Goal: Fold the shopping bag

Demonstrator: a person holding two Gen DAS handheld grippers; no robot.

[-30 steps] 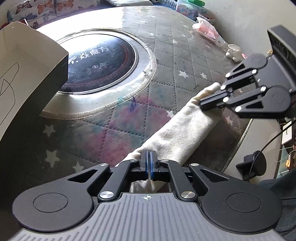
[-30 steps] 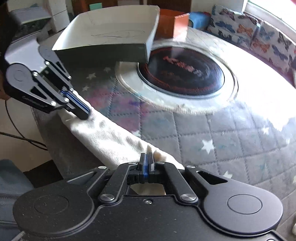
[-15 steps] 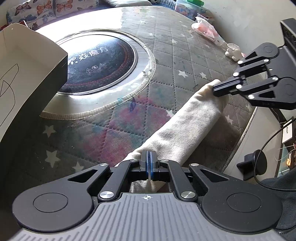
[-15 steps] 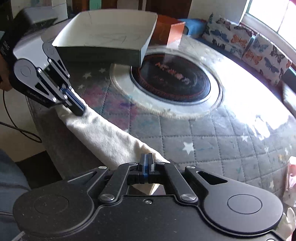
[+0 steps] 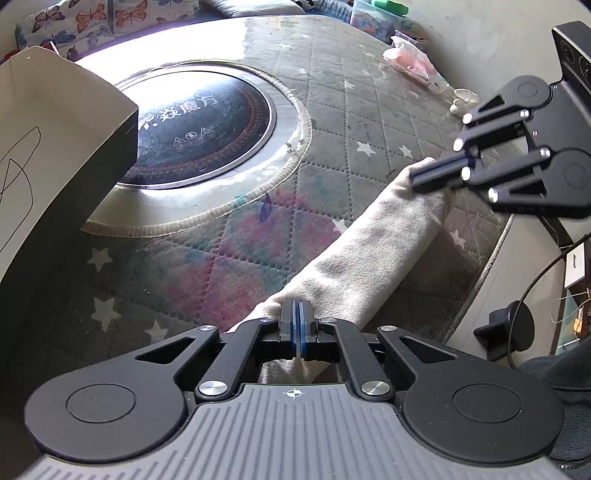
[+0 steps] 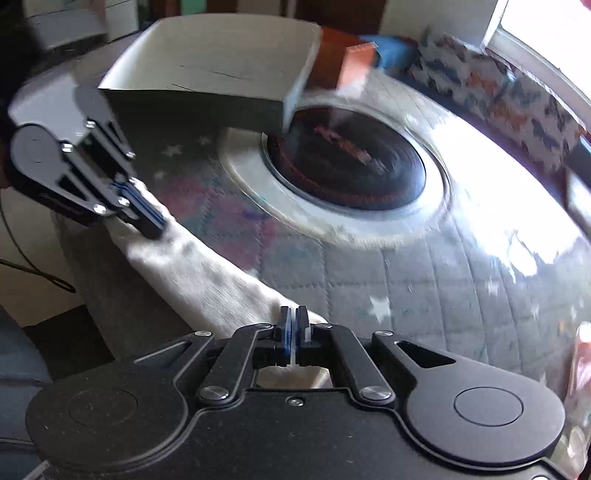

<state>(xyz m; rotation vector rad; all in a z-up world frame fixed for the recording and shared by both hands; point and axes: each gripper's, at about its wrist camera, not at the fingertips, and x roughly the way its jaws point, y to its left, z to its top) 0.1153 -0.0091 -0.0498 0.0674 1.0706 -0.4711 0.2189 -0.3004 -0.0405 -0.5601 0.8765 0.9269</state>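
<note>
The cream cloth shopping bag [image 5: 373, 254] is folded into a long narrow strip along the near edge of the quilted round table [image 5: 369, 122]. My left gripper [image 5: 296, 306] is shut on one end of the strip. My right gripper [image 5: 417, 182] is shut on the other end. In the right wrist view the bag [image 6: 207, 280] runs from my right gripper [image 6: 292, 314] to my left gripper [image 6: 153, 227]; this view is motion-blurred.
A black round cooktop [image 5: 192, 125] is set in the table's middle. A large cardboard box [image 5: 40, 147] stands at the left. A pink plastic packet [image 5: 413, 64] and a small white object [image 5: 461, 101] lie at the far right edge. Butterfly cushions [image 5: 85, 18] lie beyond.
My right gripper has swung with its end of the bag, and the right wrist view has turned and blurred. My left gripper has held still on its end.
</note>
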